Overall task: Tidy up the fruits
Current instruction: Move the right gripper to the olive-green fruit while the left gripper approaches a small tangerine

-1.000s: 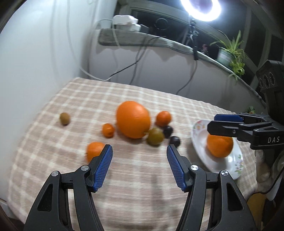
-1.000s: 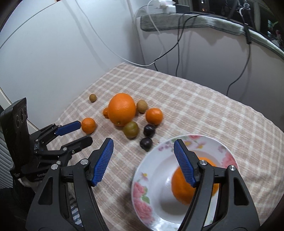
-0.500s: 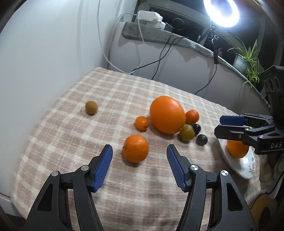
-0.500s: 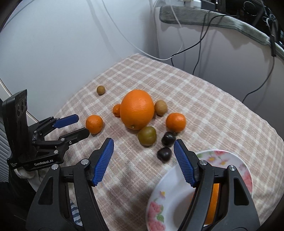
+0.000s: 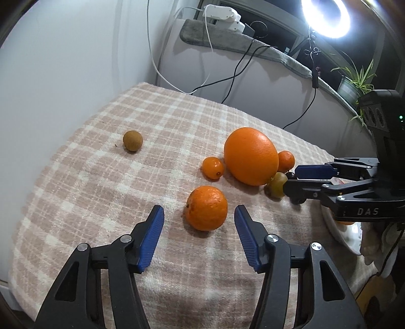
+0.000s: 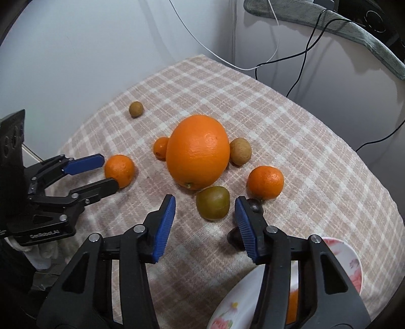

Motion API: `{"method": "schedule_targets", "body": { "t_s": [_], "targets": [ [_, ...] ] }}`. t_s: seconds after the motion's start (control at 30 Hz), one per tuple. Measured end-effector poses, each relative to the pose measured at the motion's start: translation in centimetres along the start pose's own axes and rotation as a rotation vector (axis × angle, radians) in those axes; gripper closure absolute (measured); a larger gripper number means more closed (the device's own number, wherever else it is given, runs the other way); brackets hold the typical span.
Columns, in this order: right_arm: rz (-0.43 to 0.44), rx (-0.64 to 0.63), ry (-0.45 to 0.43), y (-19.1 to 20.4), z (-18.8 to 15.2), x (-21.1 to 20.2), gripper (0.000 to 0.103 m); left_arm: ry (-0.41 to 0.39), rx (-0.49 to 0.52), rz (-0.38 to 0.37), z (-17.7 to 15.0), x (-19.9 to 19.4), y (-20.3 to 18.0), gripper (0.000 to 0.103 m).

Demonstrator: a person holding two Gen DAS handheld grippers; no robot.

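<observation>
Fruit lies on a checked cloth (image 5: 101,177). My left gripper (image 5: 199,211) straddles a mandarin (image 5: 206,207); its jaws are closing, and the blue pads stand clear of the peel. My right gripper (image 6: 205,202) straddles a green-brown fruit (image 6: 213,205), jaws closing, with gaps on both sides. A big orange (image 6: 198,151) sits behind it, with a small mandarin (image 6: 160,148), a brown fruit (image 6: 240,151) and another mandarin (image 6: 265,182) around it. Two dark plums (image 6: 255,205) lie by my right finger. A flowered plate (image 6: 351,263) holds an orange (image 6: 292,307).
A lone brown fruit (image 5: 133,140) lies far left near the white wall. Black and white cables (image 5: 235,73) hang behind the table from a grey ledge (image 5: 227,40). A ring light (image 5: 326,15) and a potted plant (image 5: 354,81) stand at the back right.
My left gripper swung left and sank over the near mandarin. My right gripper left the plate and came down around the green-brown fruit. Both pairs of jaws have narrowed.
</observation>
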State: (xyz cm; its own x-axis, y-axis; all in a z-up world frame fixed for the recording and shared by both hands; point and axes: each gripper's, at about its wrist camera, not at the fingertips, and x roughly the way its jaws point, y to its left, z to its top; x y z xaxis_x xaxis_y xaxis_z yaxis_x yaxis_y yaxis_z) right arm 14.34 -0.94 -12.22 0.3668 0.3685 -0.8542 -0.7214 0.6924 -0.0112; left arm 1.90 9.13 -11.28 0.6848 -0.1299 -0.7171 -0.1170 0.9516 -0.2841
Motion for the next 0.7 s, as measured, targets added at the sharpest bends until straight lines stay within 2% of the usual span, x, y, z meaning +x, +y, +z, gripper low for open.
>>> {"method": "schedule_targets", "body": {
  "t_s": [0.13,0.7],
  "targets": [
    [-0.003,-0.011,0.024,0.0,0.4,1.0,0.055,0.006,-0.002,-0.006,0.1,0.3,0.1,0.048],
    [-0.038,-0.052,0.086,0.1,1.1,3.4,0.056,0.039,-0.001,-0.005,0.4,1.7,0.2,0.049]
  ]
}}
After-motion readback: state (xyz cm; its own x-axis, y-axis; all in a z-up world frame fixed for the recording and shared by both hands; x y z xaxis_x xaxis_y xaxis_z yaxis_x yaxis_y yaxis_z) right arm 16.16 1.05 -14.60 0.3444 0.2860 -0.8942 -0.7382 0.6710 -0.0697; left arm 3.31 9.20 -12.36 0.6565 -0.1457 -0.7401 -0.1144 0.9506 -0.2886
